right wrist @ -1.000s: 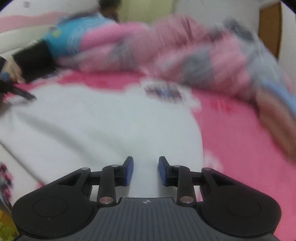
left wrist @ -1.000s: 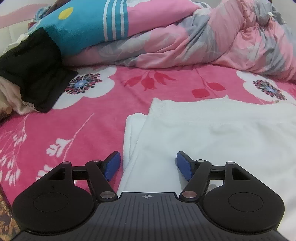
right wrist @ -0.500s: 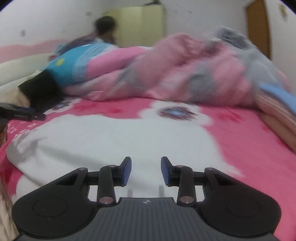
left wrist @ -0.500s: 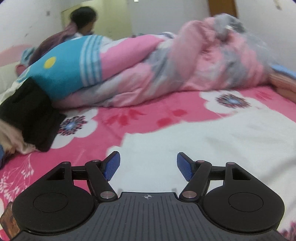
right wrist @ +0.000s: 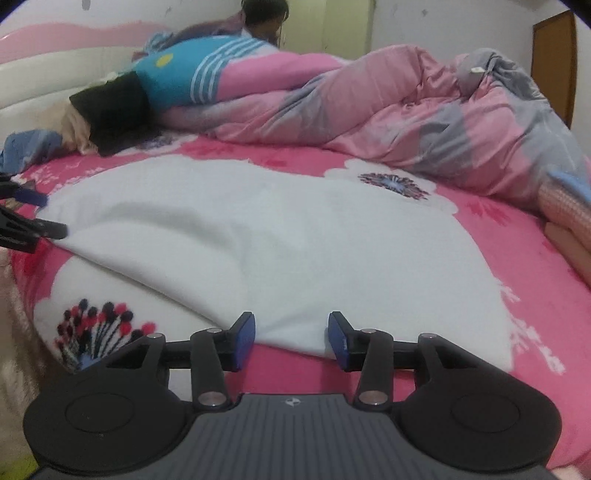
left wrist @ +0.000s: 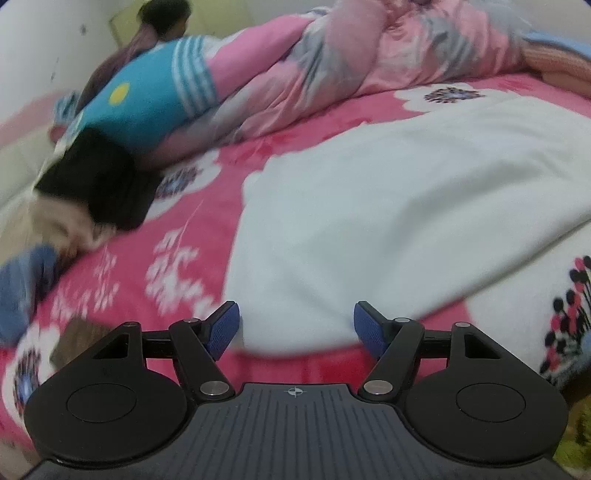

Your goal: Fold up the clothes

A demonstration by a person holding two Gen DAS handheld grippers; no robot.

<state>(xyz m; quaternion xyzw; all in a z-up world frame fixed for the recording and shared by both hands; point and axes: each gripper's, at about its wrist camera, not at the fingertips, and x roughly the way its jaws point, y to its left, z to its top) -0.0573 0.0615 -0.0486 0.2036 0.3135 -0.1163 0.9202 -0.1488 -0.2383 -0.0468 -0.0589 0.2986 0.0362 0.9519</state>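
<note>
2 grippers, both at the near edge of a white garment spread flat on a pink floral bedsheet.

Left gripper: blue pads wide apart, nothing between them. White garment lies just ahead of the pads, its near hem running across the gap; view is blurred, contact cannot be told. Bedsheet shows to the left of the cloth and in a strip under the pads.

Right gripper: pads apart, gap narrower than on the left, nothing clamped. The near hem of the garment sits right at the pad tips, cloth filling the space beyond them and stretching away toward the far side of the bed. Left gripper's black fingers show at the far left edge of this view, by the garment's left corner.

Further out: 1 black garment in a heap at the far left of the bed, well apart from the white one, with a blue cloth beside it. 1 rumpled pink-and-grey quilt along the far side, a blue striped piece on top of it. 1 person behind the quilt, head only visible.
</note>
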